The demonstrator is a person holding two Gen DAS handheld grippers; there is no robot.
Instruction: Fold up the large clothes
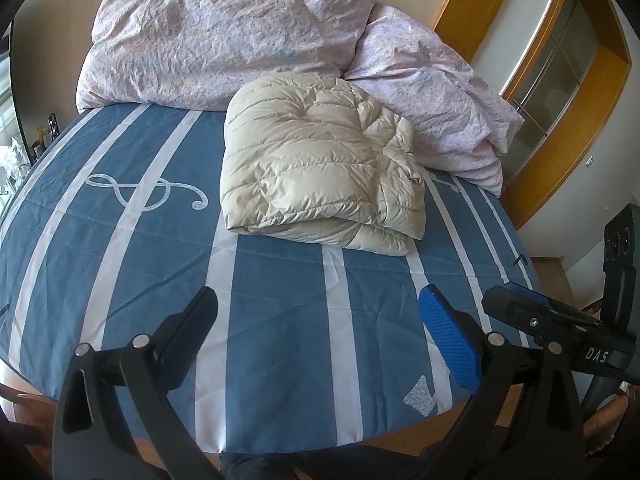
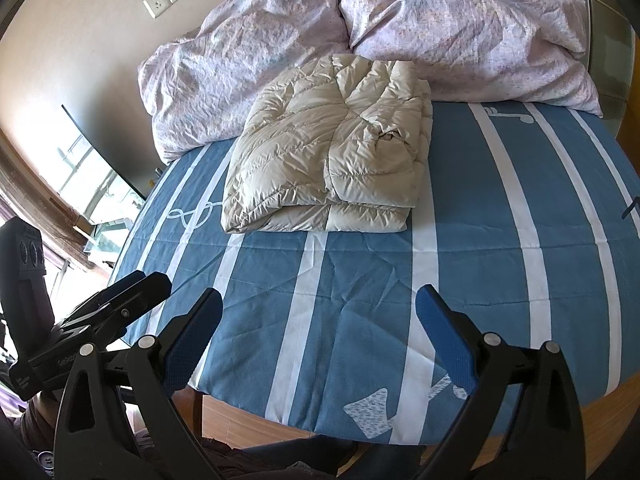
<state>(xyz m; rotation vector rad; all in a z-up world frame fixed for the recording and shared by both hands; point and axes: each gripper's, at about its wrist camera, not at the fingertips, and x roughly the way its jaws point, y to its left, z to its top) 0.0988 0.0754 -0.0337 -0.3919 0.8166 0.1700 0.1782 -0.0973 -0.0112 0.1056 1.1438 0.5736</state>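
A cream puffer jacket (image 1: pixel 320 168) lies folded into a thick rectangle on the blue-and-white striped bed sheet (image 1: pixel 280 300), near the pillows; it also shows in the right wrist view (image 2: pixel 332 152). My left gripper (image 1: pixel 320 312) is open and empty above the bed's near edge, well short of the jacket. My right gripper (image 2: pixel 320 312) is open and empty, also back at the near edge. The right gripper's body shows at the right of the left wrist view (image 1: pixel 560 320).
Crumpled pink floral pillows and duvet (image 1: pixel 224 32) are heaped at the head of the bed behind the jacket (image 2: pixel 460 28). A wooden-framed glass door (image 1: pixel 560 80) stands to the right. A window (image 2: pixel 80 184) is on the left. The bed's wooden frame (image 2: pixel 248 420) runs below.
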